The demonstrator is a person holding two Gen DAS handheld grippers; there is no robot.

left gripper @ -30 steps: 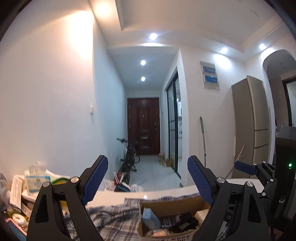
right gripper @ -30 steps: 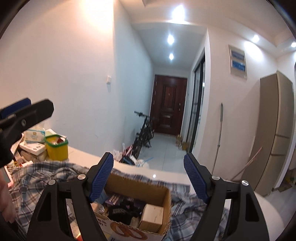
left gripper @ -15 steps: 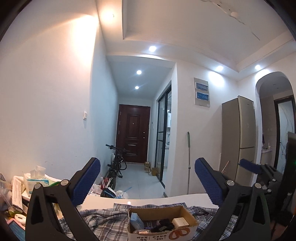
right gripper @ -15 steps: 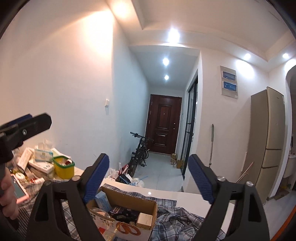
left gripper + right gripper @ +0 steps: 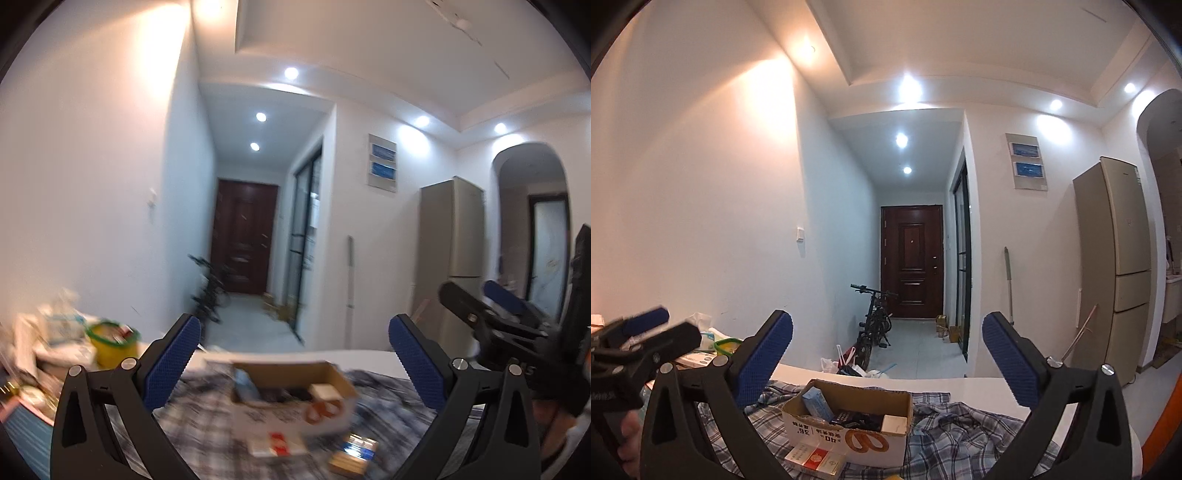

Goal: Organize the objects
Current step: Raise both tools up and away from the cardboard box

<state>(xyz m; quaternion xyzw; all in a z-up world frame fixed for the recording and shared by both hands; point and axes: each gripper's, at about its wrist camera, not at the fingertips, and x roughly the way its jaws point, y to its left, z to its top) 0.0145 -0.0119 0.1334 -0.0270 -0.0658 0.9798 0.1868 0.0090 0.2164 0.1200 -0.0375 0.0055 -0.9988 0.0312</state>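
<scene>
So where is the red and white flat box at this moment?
In the right wrist view the red and white flat box lies low in the middle, on the plaid cloth, directly in front of the cardboard box, left of its orange logo.

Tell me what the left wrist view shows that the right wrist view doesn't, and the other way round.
Left wrist only: the yellow tub with a green rim in full, and a small blue-and-tan box lying in front of the carton; this view is motion-blurred.
Right wrist only: a sharp look at the bicycle in the hallway and a red-and-white packet by the carton's near corner.
Both: the open cardboard box holding small items, sitting on the plaid cloth over the white table, with each gripper's blue fingers spread wide and empty.
</scene>
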